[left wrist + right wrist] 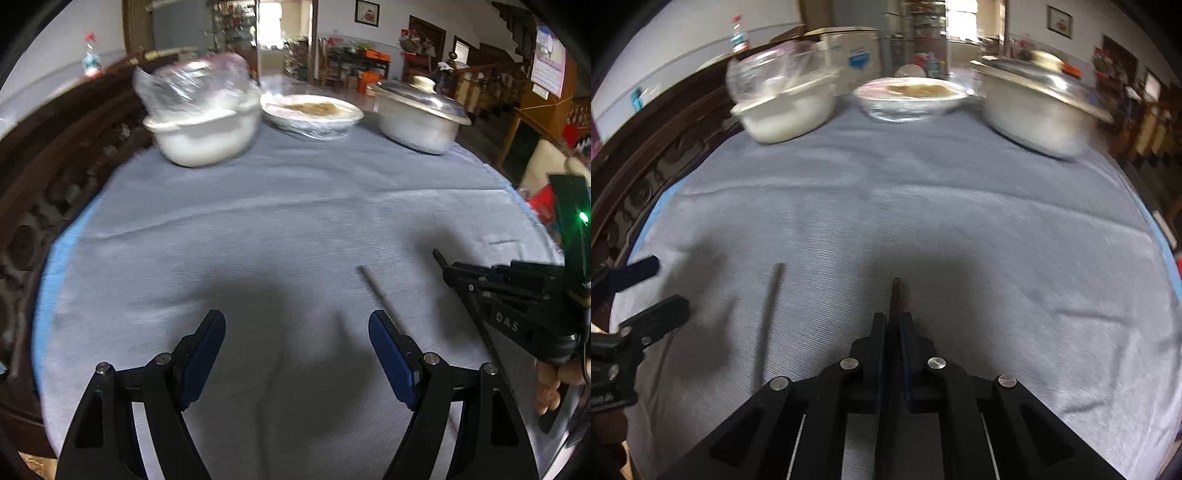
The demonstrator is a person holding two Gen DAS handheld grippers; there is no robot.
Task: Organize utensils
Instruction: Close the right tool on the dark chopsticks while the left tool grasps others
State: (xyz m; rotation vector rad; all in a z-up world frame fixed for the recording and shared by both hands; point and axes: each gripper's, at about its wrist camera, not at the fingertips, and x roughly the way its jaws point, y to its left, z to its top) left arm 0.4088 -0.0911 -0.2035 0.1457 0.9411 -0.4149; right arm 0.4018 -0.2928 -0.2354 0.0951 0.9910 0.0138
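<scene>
Chopsticks are what we are sorting, and we see 2 of them. 1 chopstick (896, 295) is pinched between the closed fingers of our right gripper (893, 317). Its dark tip pokes out past the fingertips, just above the gray cloth (960, 221). It looks thin, straight and dark brown. The right gripper points forward, low over the near part of the table.

The other chopstick (768, 321) lies flat on the cloth, to the left of the right gripper and near it. It is thin and gray, and a bit blurry. From the left wrist camera we see this loose chopstick (373, 291) running away from the right blue pad (391, 350).

Our left gripper (296, 323) is spread wide with nothing between its fingers. It is held low over the cloth, pointing forward. In that same view the right gripper (439, 256) comes in from the right side, and we can see some fingers (550, 384) holding its handle.

At the far edge of the table stand 3 dishes. On the left is a white bowl (203, 133) with clear plastic on top. In the middle is a wrapped plate (312, 114) with something brown on it. On the right is a metal pot (417, 118) with its lid on.
</scene>
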